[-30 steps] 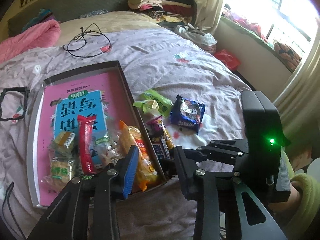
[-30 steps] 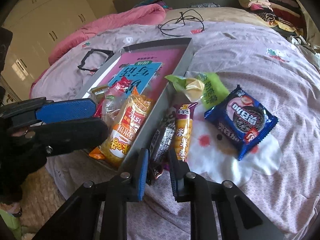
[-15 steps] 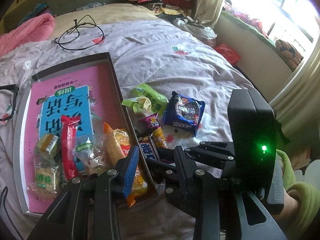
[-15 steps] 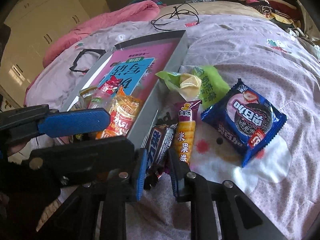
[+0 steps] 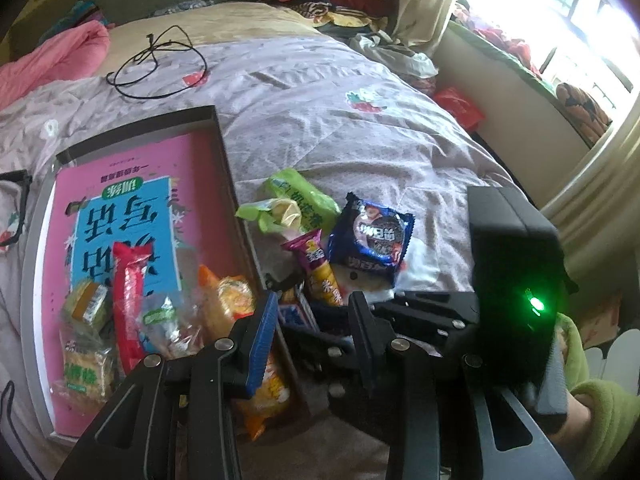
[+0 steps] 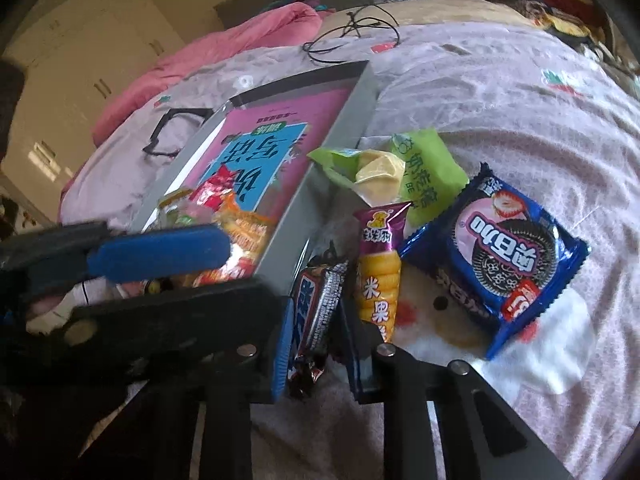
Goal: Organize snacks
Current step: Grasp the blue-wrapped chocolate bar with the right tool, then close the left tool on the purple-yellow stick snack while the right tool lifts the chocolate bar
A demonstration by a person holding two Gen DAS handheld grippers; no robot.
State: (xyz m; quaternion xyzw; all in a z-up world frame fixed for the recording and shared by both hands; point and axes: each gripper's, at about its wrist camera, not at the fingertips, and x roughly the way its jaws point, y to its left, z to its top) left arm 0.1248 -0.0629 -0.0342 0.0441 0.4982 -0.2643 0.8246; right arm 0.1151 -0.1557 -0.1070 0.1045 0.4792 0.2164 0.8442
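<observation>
Both grippers nearer snacks; right gripper clamps chocolate bar; left gripper empty, released

Grey tray on the bed holds a pink book and several snacks. Beside its right wall lie a green packet and a blue cookie pack. Left gripper hovers part-open over the tray's wall.

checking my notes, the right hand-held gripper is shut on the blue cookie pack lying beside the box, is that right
Not quite. The right hand-held gripper is shut on the dark chocolate bar lying beside the box, not the blue cookie pack. The cookie pack lies untouched on the bedspread further from the box. The right wrist view shows it.
</observation>
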